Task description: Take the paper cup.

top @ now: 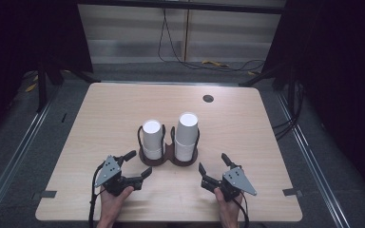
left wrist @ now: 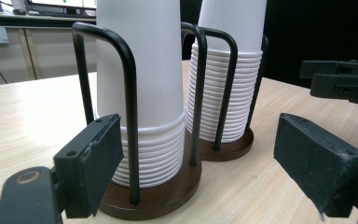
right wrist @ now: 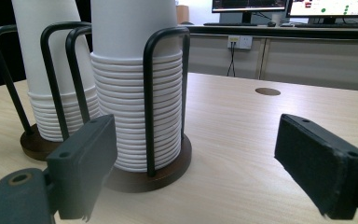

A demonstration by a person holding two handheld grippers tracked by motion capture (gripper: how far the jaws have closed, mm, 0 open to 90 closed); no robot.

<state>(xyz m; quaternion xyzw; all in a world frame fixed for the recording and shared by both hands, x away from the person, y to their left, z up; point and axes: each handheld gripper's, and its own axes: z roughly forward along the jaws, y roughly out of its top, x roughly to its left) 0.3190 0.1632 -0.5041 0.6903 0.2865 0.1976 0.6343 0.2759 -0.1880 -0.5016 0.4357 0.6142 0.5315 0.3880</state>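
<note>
Pale wood-grain covers the desk [top: 123, 109], which has rounded corners and a small dark round hole [top: 208, 99] near its far edge. At its middle, toward the person's side, stands the holder [top: 167, 159]: two dark brown round bases joined side by side, each ringed by bent black wire hoops that rise about halfway up the cups. Each base carries a stack of white paper cups nested upside down, their rolled rims piled in tight ridges at the bottom and a smooth tapered wall above. The right stack [top: 187, 135] stands taller than the left stack [top: 152, 138]. The left claw [top: 139, 165] lies on the desk just in front of the holder's left base, jaws wide apart and holding nothing. The right claw [top: 214, 166] rests near the right base, a little apart from it, its jaws spread and empty as well.
</note>
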